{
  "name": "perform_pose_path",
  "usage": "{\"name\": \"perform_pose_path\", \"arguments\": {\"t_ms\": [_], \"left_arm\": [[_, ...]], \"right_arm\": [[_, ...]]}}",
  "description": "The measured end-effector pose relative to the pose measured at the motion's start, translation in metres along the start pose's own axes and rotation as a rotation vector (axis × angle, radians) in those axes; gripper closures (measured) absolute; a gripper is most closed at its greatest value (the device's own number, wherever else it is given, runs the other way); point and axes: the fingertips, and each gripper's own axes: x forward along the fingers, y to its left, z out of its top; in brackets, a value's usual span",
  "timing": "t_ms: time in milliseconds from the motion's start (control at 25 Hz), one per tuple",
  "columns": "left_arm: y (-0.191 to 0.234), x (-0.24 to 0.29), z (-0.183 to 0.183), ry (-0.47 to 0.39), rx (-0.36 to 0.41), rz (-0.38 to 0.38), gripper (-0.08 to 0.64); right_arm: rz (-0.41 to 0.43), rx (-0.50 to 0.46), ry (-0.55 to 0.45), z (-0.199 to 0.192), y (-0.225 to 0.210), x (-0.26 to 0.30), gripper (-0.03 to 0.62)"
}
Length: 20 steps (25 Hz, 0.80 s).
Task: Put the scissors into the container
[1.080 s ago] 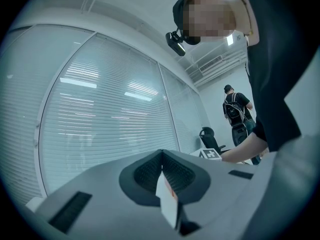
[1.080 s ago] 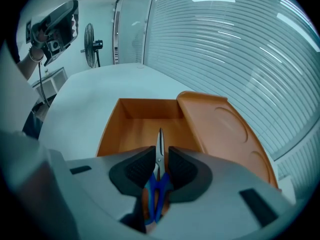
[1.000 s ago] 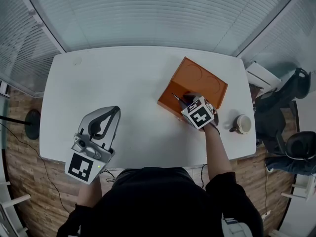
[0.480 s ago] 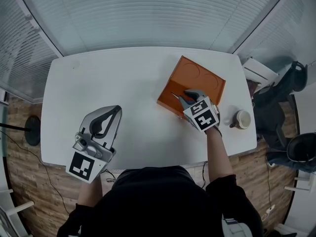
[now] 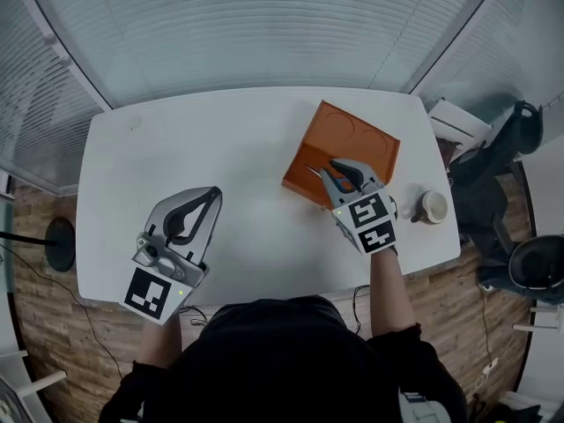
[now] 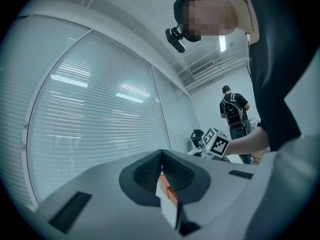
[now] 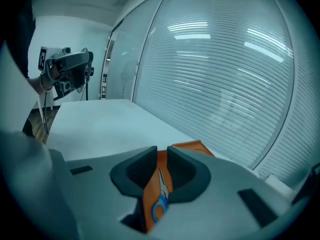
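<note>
Right gripper (image 5: pixel 345 166) has backed off slightly, jaws now a little apart and empty. Scissors (image 7: pixel 161 183) lie in the container (image 5: pixel 357 139), so placement looks done. Left gripper (image 5: pixel 210 194) idles over the surface (image 5: pixel 238 139), jaws together.

The person wears a black top (image 5: pixel 291 351); grey left tongs (image 5: pixel 211 196) and right tongs (image 5: pixel 342 166) bear black-and-white marker cubes (image 5: pixel 157 293) (image 5: pixel 372 224).

A mug (image 5: pixel 432 207) stands near the white table's (image 5: pixel 220 152) right edge, window blinds (image 5: pixel 264 25) beyond.
</note>
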Motion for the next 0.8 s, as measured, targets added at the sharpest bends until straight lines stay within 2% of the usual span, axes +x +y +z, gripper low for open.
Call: {"name": "perform_pose_path", "arguments": {"t_ms": [240, 440, 800], "left_arm": [[0.001, -0.003, 0.003, -0.010, 0.002, -0.038, 0.546], [0.005, -0.007, 0.004, -0.020, 0.004, -0.074, 0.548], [0.007, -0.014, 0.007, -0.042, -0.002, -0.154, 0.546]], "right_arm": [[-0.057, 0.062, -0.137, 0.032, 0.012, -0.030, 0.534], [-0.085, 0.116, -0.262, 0.057, 0.027, -0.051, 0.567], [-0.136, 0.174, -0.354, 0.080, 0.051, -0.078, 0.586]]}}
